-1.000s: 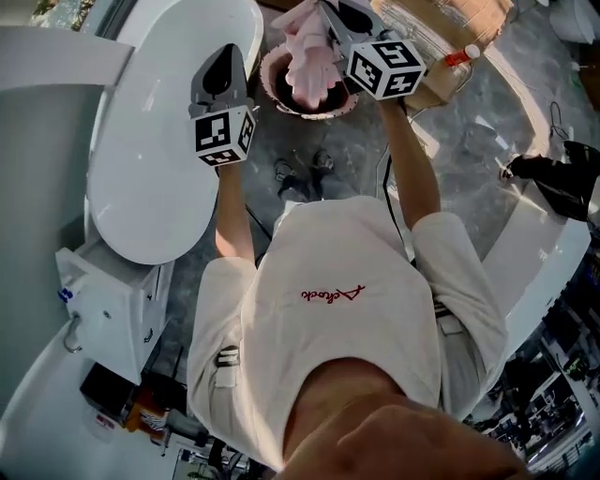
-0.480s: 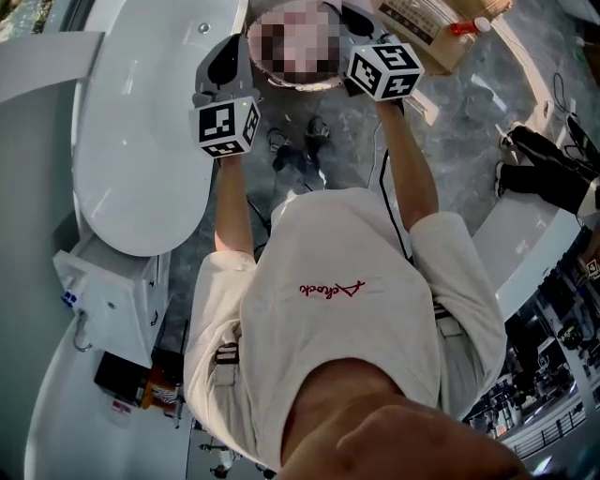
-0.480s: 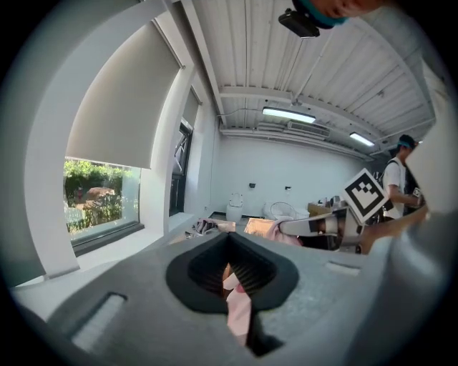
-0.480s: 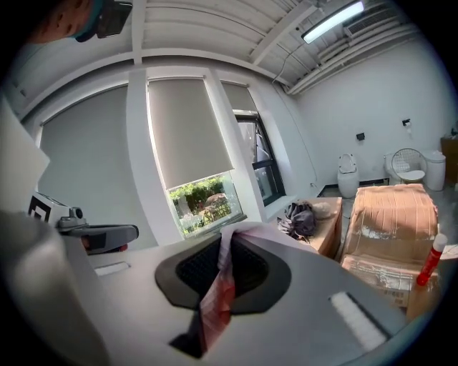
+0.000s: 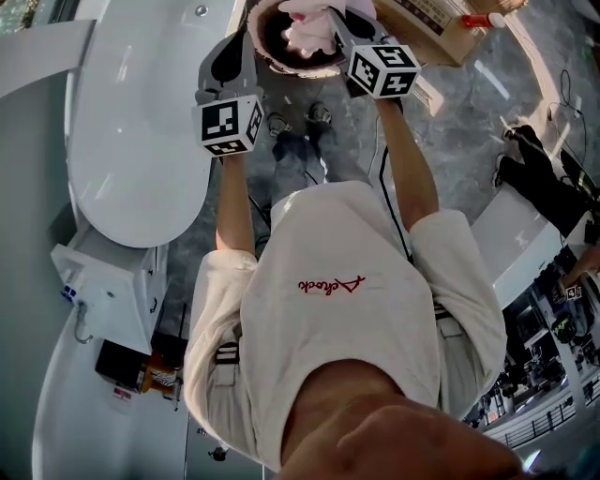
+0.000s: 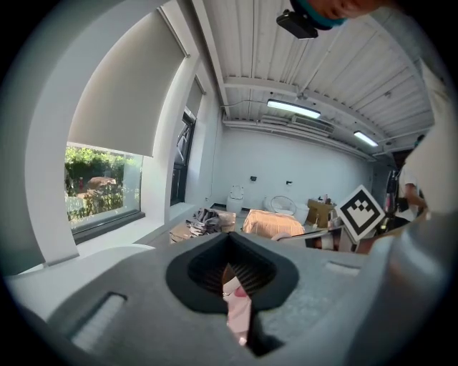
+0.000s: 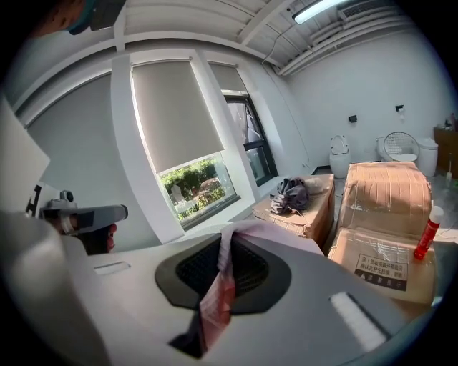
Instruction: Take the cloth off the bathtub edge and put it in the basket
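Right now both grippers are pinched shut on the pink cloth (image 5: pixel 307 26) — the left gripper (image 6: pixel 236 314) on a small fold, the right gripper (image 7: pixel 207 314) on a longer strip that drapes over its top. The cloth hangs bunched between them over the mouth of the basket (image 5: pixel 291 66), just past the end of the bathtub (image 5: pixel 141 122). The risk I see is an uneven release: if one lets go while the other holds, the cloth could swing onto the rim or drop to the floor (image 5: pixel 469 122) — and that draped strip may snag on the right gripper rather than fall
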Tool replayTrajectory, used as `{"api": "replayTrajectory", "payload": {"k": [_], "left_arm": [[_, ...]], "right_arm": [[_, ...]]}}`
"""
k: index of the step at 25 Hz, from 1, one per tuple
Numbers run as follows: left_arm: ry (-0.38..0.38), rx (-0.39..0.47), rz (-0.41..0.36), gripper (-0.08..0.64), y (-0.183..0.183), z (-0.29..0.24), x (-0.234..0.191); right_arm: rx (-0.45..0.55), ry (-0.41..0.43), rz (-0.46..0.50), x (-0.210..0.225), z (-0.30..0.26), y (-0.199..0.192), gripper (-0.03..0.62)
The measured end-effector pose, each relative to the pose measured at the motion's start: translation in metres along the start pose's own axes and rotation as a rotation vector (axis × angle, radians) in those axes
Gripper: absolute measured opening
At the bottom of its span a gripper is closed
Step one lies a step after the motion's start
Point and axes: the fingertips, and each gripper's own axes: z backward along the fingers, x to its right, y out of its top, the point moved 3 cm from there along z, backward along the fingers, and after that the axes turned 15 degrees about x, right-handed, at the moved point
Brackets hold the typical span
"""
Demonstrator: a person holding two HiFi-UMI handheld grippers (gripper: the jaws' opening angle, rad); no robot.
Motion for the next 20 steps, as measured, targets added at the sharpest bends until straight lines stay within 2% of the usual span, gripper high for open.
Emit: {"api": "replayTrajectory", "payload": {"k": [4,5,7,8,11,20], "left_arm": [[0.005,-0.003,0.005,0.002,-0.002,-0.004,-0.004],[0.008,-0.003,0.006,0.002,-0.002,-0.005,-0.005],[0.013,0.000,0.008,0.002,-0.002,-0.006,-0.008],[0.015,0.002,0.008,0.002,-0.002,-0.006,-0.010],[0.017,0.004,0.008,0.002,-0.001,-0.007,-0.013],[0.008,0.004,0.009,0.002,0.000,-0.007,-0.007]], "right_arm": [[-0.041,-0.049,-0.018,0.014,-0.010,-0.025,0.039],[-0.080,-0.059,-0.032,0.020,-0.014,-0.038,0.069],[-0.203,-0.077,-0.046,0.028,-0.021,-0.069,0.282],[-0.255,-0.093,-0.031,0.032,-0.023,-0.081,0.336],[-0.280,-0.127,0.028,0.036,-0.023,-0.091,0.341],[-0.208,-0.123,0.022,0.030,-0.020,-0.070,0.310]]}}
